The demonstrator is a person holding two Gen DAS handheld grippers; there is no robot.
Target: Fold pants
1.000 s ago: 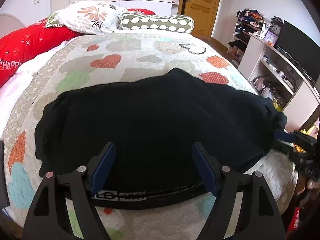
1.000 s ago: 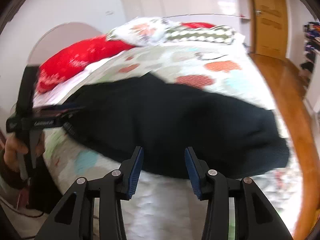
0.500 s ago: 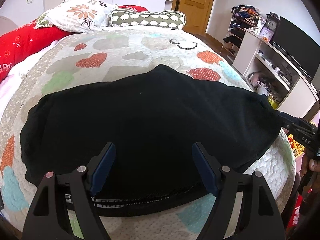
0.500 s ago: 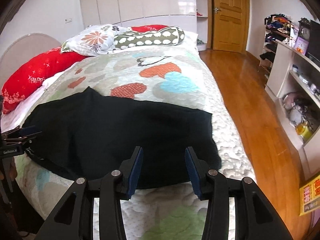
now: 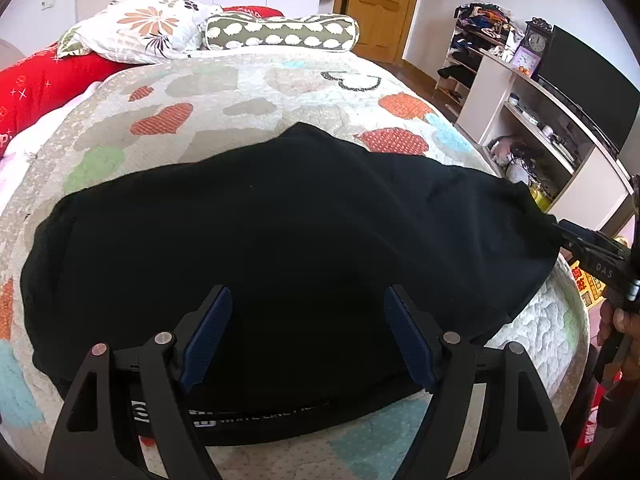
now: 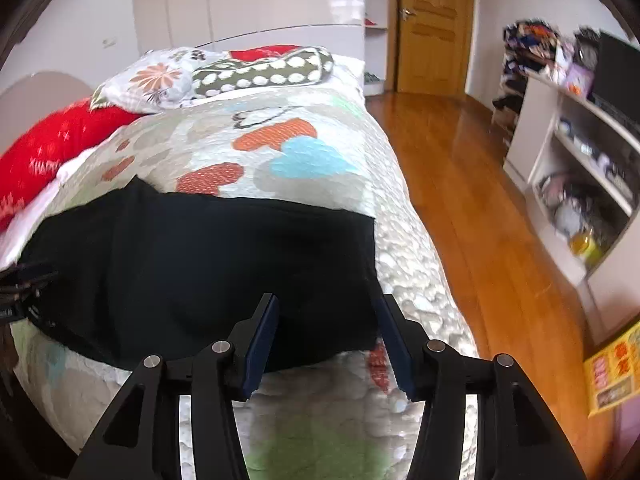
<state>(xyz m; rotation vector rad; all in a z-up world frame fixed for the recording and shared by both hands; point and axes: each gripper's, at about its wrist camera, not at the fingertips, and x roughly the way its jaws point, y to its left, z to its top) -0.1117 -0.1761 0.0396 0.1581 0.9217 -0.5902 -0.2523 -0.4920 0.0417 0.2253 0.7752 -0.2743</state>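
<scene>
Black pants [image 5: 280, 220] lie spread flat across the near end of the heart-patterned quilt [image 5: 240, 92], their lettered waistband [image 5: 256, 416] along the near edge. My left gripper [image 5: 308, 304] hovers open over the waistband side, with nothing pinched. In the right wrist view the pants [image 6: 200, 260] end in a straight hem at the right. My right gripper [image 6: 328, 312] hangs over that near hem corner, jaws opening. The cloth shows in the gap but the pads do not press on it. Each gripper shows at the other view's edge: right gripper [image 5: 592, 256], left gripper [image 6: 20, 284].
A floral pillow [image 5: 140, 28], a spotted bolster [image 5: 280, 32] and a red cushion [image 5: 36, 84] lie at the head of the bed. Right of the bed are the wooden floor [image 6: 460, 200], a white shelf unit [image 6: 560, 152] and a wooden door [image 6: 432, 28]. A hand [image 5: 624, 320] holds the right gripper.
The right wrist view has swung from the pants' left part to their right hem corner, and its jaws stand wider. The left gripper has drifted slightly and stays open.
</scene>
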